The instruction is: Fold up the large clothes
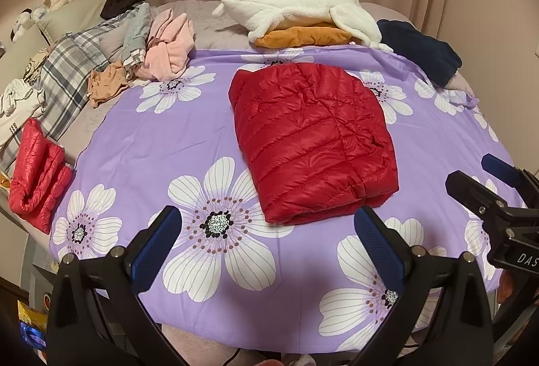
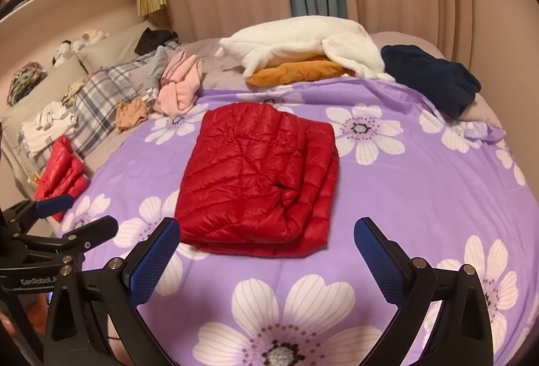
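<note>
Red quilted puffer jacket (image 1: 311, 140) folded into a compact rectangle; both grippers held clear of it.

The jacket is seen at the centre of both views, lying flat on the purple bedsheet printed with large white flowers (image 1: 141, 143), with its layered edges stacked toward the lower right in the right wrist view. The left gripper (image 1: 266, 244) is held at the bottom of its frame with blue-padded fingers spread wide and nothing between them; the right gripper (image 2: 266, 251) is likewise spread and empty, just short of the jacket's near edge. The folding of this garment is judged to be finished or nearly so. A second red quilted bundle (image 1: 35, 175) is seen at the left edge of the left wrist view, and unfolded clothes, among them a crumpled pink garment (image 1: 170, 46), are heaped at the upper left. The next move is judged to call for the folded jacket to be gripped at its near edge and set aside, or for another garment to be fetched.
</note>
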`<action>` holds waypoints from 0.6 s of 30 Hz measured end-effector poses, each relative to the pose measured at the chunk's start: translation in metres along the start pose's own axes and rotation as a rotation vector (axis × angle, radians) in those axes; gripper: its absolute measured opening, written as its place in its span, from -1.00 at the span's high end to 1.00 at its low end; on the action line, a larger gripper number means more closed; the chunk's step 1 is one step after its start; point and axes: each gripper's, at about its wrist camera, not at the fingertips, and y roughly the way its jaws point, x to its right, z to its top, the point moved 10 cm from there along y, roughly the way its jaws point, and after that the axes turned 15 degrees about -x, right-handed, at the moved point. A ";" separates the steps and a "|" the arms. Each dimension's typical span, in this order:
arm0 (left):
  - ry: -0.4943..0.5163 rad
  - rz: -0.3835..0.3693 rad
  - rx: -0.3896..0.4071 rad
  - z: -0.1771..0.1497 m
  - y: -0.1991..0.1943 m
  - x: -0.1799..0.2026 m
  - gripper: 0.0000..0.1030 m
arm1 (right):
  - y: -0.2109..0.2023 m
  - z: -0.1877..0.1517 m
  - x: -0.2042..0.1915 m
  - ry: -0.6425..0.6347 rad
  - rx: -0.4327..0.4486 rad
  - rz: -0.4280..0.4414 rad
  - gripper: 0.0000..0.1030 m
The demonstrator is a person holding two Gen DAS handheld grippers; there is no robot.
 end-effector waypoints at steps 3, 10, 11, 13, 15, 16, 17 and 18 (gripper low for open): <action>0.000 0.000 -0.001 0.000 0.000 0.000 -0.99 | -0.001 0.001 0.001 0.002 -0.001 0.000 -0.98; 0.000 -0.001 0.001 0.000 0.000 0.000 -0.99 | 0.000 0.001 0.000 -0.002 -0.001 0.003 -0.98; 0.000 0.000 0.000 0.000 0.000 0.000 -0.99 | 0.000 0.002 0.000 -0.001 -0.001 0.002 -0.98; 0.002 0.000 -0.001 0.000 0.000 0.000 -0.99 | 0.000 0.001 0.000 -0.002 -0.001 0.004 -0.98; 0.001 0.000 0.000 0.000 0.000 0.000 -0.99 | 0.000 0.002 0.000 -0.003 -0.001 0.002 -0.98; 0.001 0.001 0.000 0.000 0.000 0.000 -0.99 | 0.000 0.001 0.000 -0.003 -0.001 0.002 -0.98; 0.001 0.000 0.000 0.000 0.000 0.000 -0.99 | 0.000 0.002 0.000 -0.004 -0.001 0.003 -0.98; 0.001 0.002 -0.001 0.000 0.000 0.000 -0.99 | 0.000 0.001 0.000 -0.003 -0.001 0.003 -0.98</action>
